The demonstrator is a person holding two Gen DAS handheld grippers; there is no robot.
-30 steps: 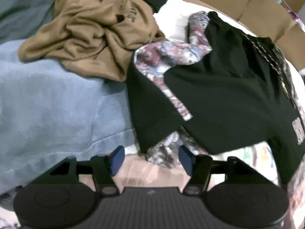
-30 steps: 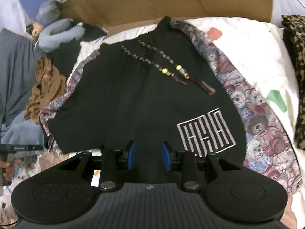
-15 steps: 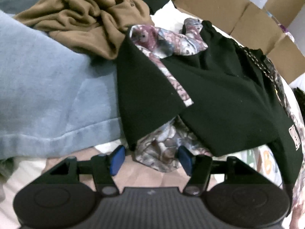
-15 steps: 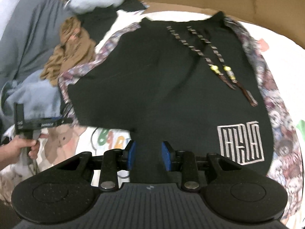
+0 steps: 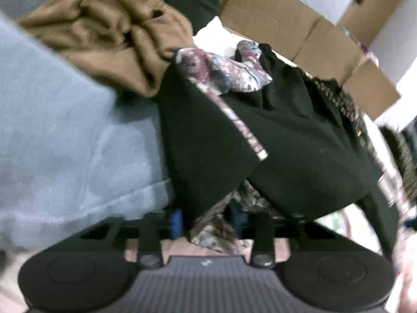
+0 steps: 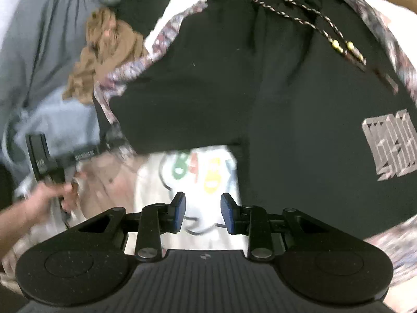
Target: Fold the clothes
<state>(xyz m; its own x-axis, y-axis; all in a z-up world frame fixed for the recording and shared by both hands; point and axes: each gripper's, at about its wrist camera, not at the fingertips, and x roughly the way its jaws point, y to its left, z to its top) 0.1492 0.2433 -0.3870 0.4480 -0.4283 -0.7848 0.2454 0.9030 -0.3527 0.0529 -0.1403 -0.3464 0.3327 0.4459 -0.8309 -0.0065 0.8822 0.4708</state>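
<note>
Black shorts (image 6: 234, 78) with bear-print side panels, a braided drawstring (image 6: 312, 26) and a white logo (image 6: 391, 143) lie spread on the bed. In the left wrist view the shorts (image 5: 286, 140) have their left leg hem bunched between my left gripper's (image 5: 208, 221) jaws, which are open around the cloth. My right gripper (image 6: 200, 214) is open and empty over the white printed sheet (image 6: 198, 172), left of the right leg. The left gripper (image 6: 65, 156) also shows in the right wrist view, at the left leg hem.
A crumpled brown garment (image 5: 109, 34) and a blue-grey garment (image 5: 65, 143) lie left of the shorts. Cardboard (image 5: 286, 26) borders the far side. A leopard-print cloth (image 5: 401, 156) lies at the right edge.
My left gripper moved forward so the left leg hem sits between its jaws. My right gripper let go of the shorts' crotch, opened wider and moved left over the sheet.
</note>
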